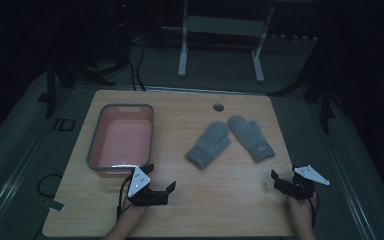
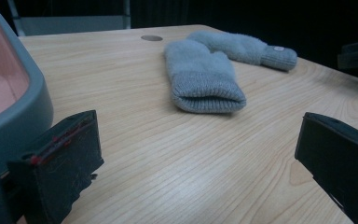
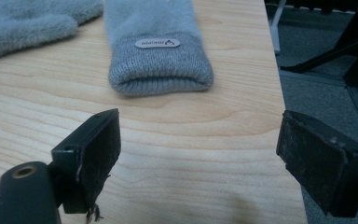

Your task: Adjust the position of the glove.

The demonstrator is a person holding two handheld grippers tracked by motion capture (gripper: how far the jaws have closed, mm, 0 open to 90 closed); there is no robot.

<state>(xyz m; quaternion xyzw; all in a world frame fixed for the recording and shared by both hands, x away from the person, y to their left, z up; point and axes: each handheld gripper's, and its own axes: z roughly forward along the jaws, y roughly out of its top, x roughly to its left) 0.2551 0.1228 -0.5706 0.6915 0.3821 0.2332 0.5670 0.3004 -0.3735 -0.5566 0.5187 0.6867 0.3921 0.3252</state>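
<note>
Mittens' (image 1: 230,142) label (image 3: 157,43), right-tongs view

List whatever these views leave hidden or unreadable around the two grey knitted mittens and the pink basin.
- Right grey knitted mitten: label lettering too small, right gripper view.
- Left grey knitted mitten: cut off by the frame's top-left edge, same view.
- Pink plastic basin with grey rim: cropped at the left edge, left gripper view.

Two grey knitted mittens: one plain mitten (image 1: 209,145) and one mitten with a small label (image 1: 251,137). One pink plastic basin with a grey rim (image 1: 96,139). One light wooden surface (image 1: 220,200). Two handheld black tools: left (image 1: 161,185), right (image 1: 281,178).
</note>
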